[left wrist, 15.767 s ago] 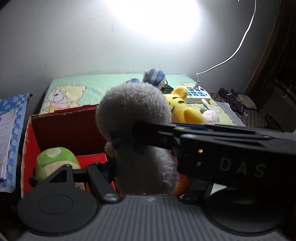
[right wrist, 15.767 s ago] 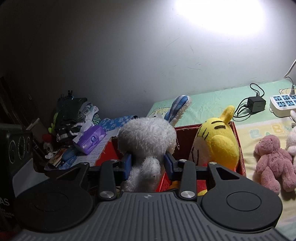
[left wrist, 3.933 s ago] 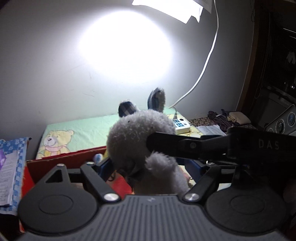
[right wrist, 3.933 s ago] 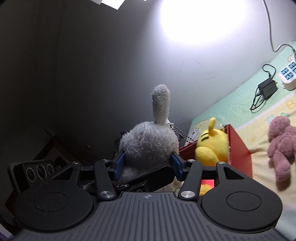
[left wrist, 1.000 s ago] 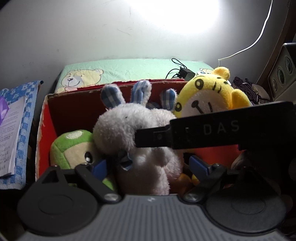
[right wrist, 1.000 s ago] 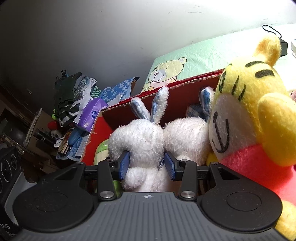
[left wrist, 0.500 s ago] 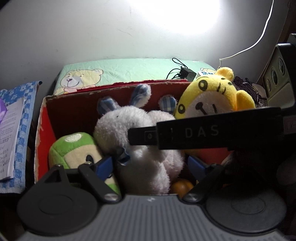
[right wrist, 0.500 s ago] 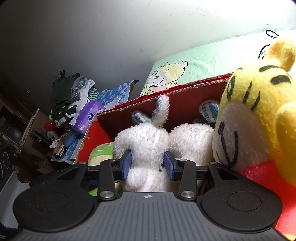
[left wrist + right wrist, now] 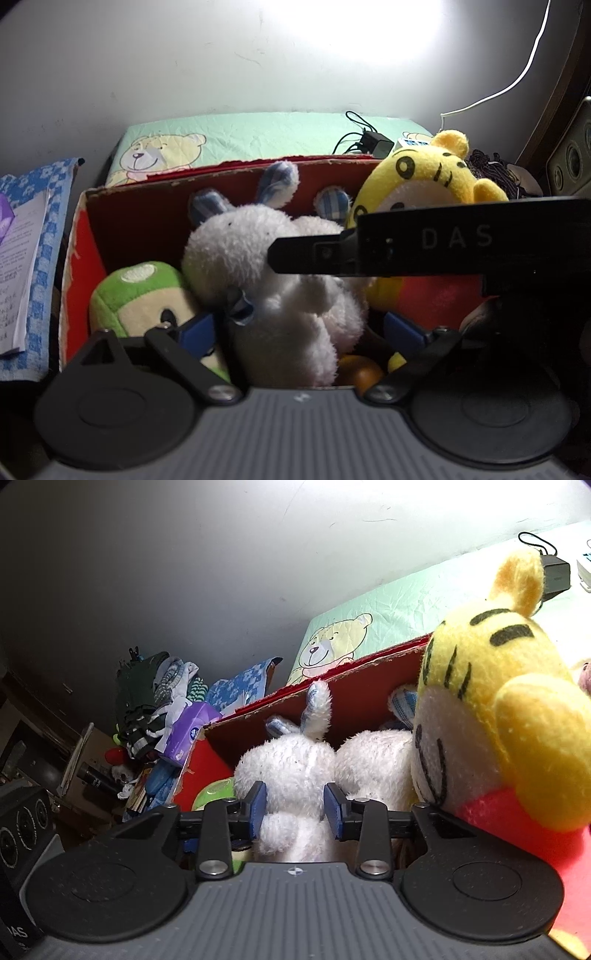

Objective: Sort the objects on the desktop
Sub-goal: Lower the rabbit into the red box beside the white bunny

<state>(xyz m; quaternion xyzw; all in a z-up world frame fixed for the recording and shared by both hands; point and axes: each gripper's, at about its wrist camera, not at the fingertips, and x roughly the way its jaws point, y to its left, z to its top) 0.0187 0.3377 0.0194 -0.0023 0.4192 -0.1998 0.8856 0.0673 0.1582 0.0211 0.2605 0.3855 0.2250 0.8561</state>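
A hard white glare burns out the wall (image 9: 351, 33) above and beyond the left tongs; light falls off fast toward the frame edges; the room to the left of the right tongs lies in deep shadow; the red box (image 9: 122, 218) is dim inside; fisheye bending curves the edges; focus is soft throughout.

A lived-in room of a home, likely a bedroom; a mint-green cloth printed with a cartoon bear (image 9: 162, 155) covers the surface by a plain wall; a red cardboard box (image 9: 122, 218) brims with plush toys (image 9: 417, 173); a phone charger (image 9: 375, 144) lies plugged in; folded clothes (image 9: 155, 698) and a tissue pack (image 9: 190, 729) crowd a side shelf.
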